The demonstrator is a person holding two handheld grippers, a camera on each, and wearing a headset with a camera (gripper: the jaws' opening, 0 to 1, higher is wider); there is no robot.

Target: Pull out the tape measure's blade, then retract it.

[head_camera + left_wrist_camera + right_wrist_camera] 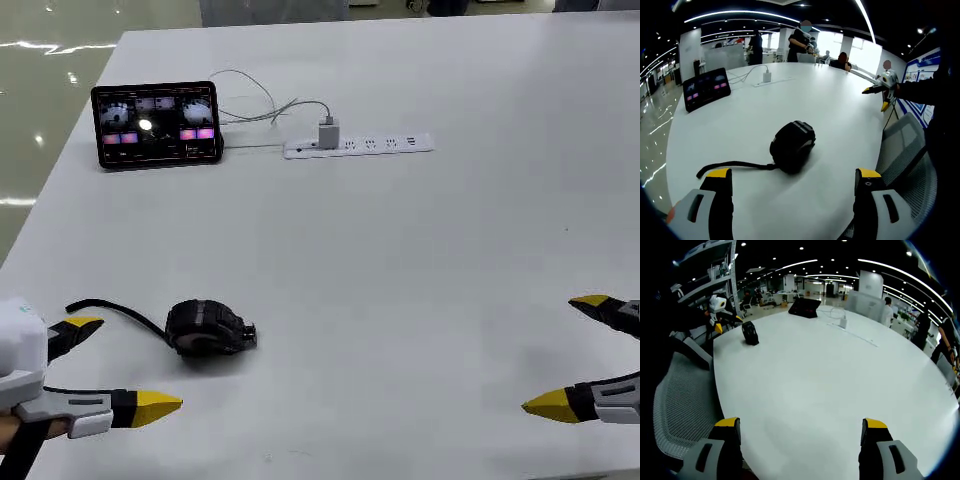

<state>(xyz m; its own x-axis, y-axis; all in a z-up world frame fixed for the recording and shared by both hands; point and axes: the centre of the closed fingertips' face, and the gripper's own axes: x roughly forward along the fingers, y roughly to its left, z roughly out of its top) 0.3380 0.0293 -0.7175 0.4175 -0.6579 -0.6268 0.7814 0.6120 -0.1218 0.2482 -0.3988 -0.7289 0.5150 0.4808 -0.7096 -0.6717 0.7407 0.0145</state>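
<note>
The left gripper [135,362] and right gripper [548,352] hover at the table's [420,260] near edge, well apart, each with its jaws spread and holding nothing. The tape measure [205,328] lies on the table just ahead of the left gripper, untouched, its black strap [110,308] trailing left. Farther back sit a tablet [157,123] and a power strip [360,146].
</note>
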